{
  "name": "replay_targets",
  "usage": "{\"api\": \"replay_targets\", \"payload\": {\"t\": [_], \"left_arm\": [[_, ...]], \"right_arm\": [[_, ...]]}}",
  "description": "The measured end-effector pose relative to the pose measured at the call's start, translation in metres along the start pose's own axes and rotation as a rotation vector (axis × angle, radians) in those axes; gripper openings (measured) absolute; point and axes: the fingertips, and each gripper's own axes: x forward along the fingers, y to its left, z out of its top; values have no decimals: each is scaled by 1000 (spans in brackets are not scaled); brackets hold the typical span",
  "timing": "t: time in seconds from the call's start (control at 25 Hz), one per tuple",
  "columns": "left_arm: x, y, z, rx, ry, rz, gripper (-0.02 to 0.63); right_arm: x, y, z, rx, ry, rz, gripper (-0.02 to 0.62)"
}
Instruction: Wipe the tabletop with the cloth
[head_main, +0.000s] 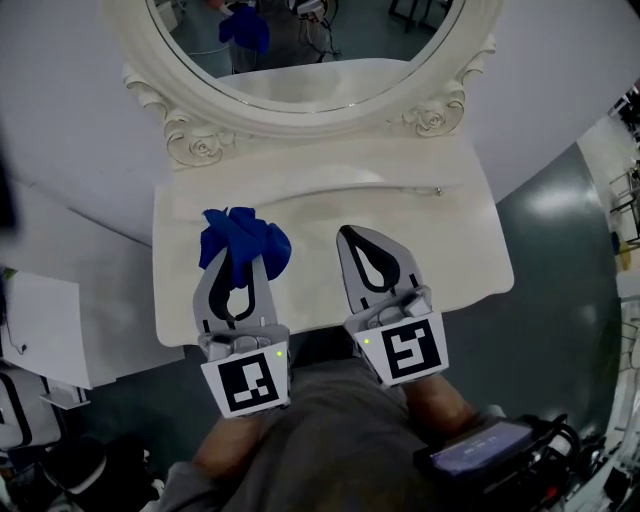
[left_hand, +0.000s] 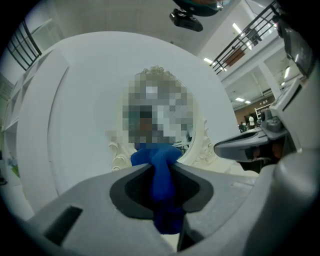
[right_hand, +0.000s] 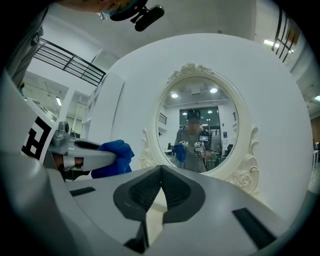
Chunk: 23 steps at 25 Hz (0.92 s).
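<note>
Since wiping needs cloth (head_main: 232, 235) bunched firm, your left gripper (head_main: 243, 260) clamps it over tabletop (head_main: 440, 240); your right gripper (head_main: 346, 238), jaws together, empty, sits alongside, probably spare.

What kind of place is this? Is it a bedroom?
Probably not a real bedroom. It looks like a dressing corner set up inside a big hall: a white vanity tabletop sits under an ornate white oval mirror, and an upper walkway with dark railings runs overhead.
</note>
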Motion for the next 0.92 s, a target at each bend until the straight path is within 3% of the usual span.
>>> {"api": "replay_targets", "payload": {"t": [0.2, 0.92], "left_arm": [[-1, -26, 0, 2, 9, 7, 94], [0, -43, 0, 9, 33, 17, 94]], "right_arm": [[-16, -16, -5, 2, -9, 18, 14], [-20, -28, -9, -6, -6, 54, 14]]}}
